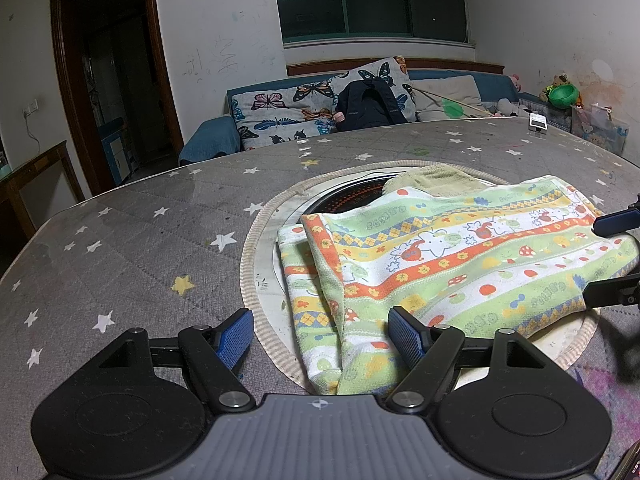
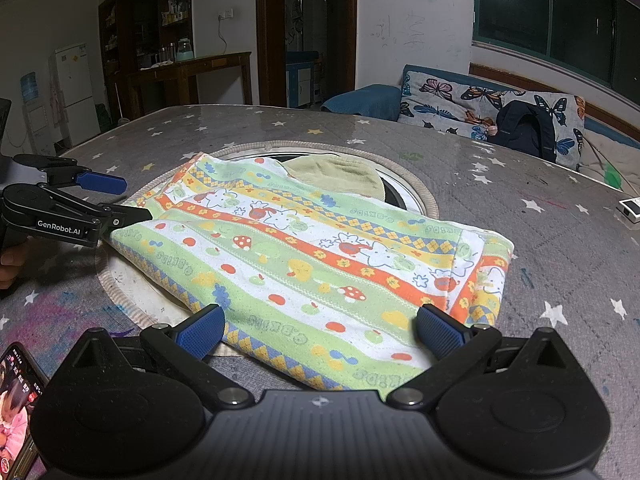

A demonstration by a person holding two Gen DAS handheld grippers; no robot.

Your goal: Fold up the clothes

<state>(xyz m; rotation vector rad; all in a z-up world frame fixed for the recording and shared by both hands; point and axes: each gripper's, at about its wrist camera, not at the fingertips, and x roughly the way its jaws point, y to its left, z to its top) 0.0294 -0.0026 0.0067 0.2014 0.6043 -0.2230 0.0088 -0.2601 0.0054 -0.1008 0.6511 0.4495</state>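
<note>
Left gripper: jaws stand wide apart at the lower centre of the left wrist view; the folded cloth's near end lies between the blue pads, and neither pad presses it.
Right gripper: jaws likewise wide apart at the lower centre of the right wrist view; the cloth's near edge lies between the pads, ungripped.
Patterned garment: folded, striped green, orange and white with cartoon figures; lies at centre frame over the round inset of the table.
Beige cloth: partly tucked under the garment's far edge.
Left wrist view only: toys at the upper right, a small white device on the table's far edge, and the right gripper's fingers at the right edge.
Right wrist view only: a phone with a lit screen at the lower left, a refrigerator at the left, and the left gripper with a hand behind it at the left edge.
Both views: a butterfly-print sofa cover and a dark backpack.
</note>
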